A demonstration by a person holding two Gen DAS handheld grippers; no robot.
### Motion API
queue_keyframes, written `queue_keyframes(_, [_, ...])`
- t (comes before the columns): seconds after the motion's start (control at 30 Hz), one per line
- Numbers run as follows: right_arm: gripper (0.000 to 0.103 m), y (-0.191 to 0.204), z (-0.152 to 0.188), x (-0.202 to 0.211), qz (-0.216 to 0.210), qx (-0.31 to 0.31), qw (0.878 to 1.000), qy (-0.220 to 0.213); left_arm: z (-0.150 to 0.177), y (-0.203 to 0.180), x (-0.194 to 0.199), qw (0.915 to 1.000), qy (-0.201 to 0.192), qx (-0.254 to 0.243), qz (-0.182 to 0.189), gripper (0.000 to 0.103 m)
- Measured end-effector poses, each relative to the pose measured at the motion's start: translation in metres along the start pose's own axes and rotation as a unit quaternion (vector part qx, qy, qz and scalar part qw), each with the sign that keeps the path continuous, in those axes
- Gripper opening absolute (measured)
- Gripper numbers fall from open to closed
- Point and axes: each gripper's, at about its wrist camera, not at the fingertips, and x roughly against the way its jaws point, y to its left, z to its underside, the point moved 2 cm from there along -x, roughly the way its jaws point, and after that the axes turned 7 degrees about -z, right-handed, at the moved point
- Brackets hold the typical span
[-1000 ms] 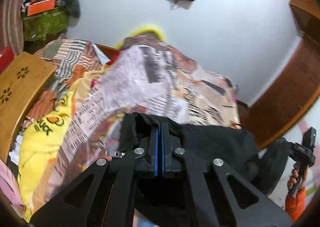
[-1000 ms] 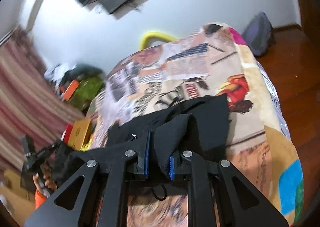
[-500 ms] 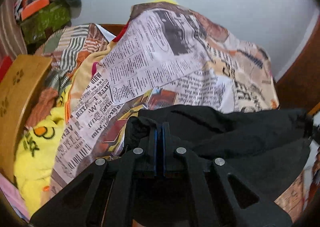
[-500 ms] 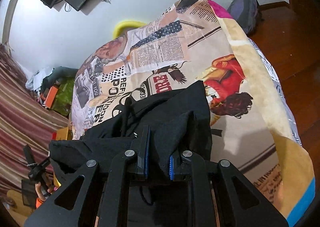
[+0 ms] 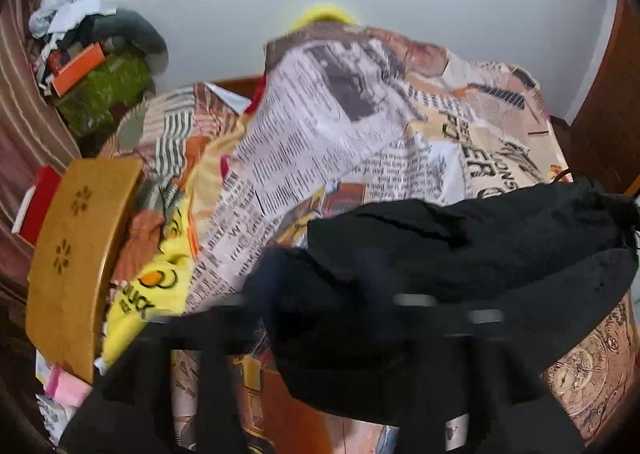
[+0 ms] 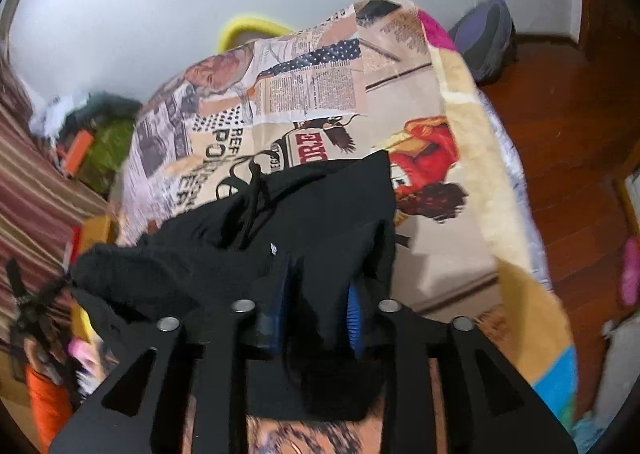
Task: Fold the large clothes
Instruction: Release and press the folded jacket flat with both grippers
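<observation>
On the bed (image 6: 460, 189) with its newsprint blanket, the black garment (image 6: 320, 213) lies bunched. Your left hand-held gripper (image 5: 340, 334) and right hand-held gripper (image 6: 316, 318) are both opening around cloth (left blurred); fabric could snag and drag the fold undone.

Lighting: even, soft indoor light, source not visible; faint shadows on the white wall (image 5: 440, 33) and under the black garment (image 6: 312, 213). Optics: strong fisheye bending with dark vignette at all corners. Sharpness: left hand-held gripper (image 5: 340, 326) smeared by motion blur, probably mid-movement; right view crisper, its left margin blurred.
</observation>
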Motion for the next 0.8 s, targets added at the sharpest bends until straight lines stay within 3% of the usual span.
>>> queue_keyframes(0.03, [0.052,0.004,0.002,0.006,0.020,0.014,1.000,-0.007,-0.001,0.002,0.009,0.9998,-0.014,0.005,0.013,0.077])
queue_keyframes(0.07, [0.060,0.010,0.005,0.014,0.037,0.033,0.999,-0.021,-0.002,0.003,0.015,0.9995,-0.022,0.009,0.019,0.077])
queue_keyframes(0.1, [0.062,0.015,0.008,0.022,0.044,0.051,0.997,-0.033,-0.003,0.004,0.022,0.9993,-0.030,0.011,0.021,0.077])
queue_keyframes(0.3, [0.063,0.045,0.025,0.048,0.051,0.103,0.992,-0.054,0.001,-0.018,0.052,0.9977,-0.060,-0.026,0.015,0.077])
queue_keyframes(0.43, [0.063,0.077,0.038,0.049,0.049,0.149,0.986,-0.055,0.019,-0.045,0.056,0.9967,-0.053,-0.054,0.031,0.077])
queue_keyframes(0.7, [0.063,0.118,0.074,0.003,0.021,0.208,0.978,-0.009,0.069,-0.110,0.037,0.9900,-0.015,-0.112,0.085,0.077])
queue_keyframes(0.8, [0.063,0.125,0.083,-0.023,0.020,0.223,0.975,0.013,0.080,-0.131,0.026,0.9869,-0.014,-0.140,0.078,0.077])
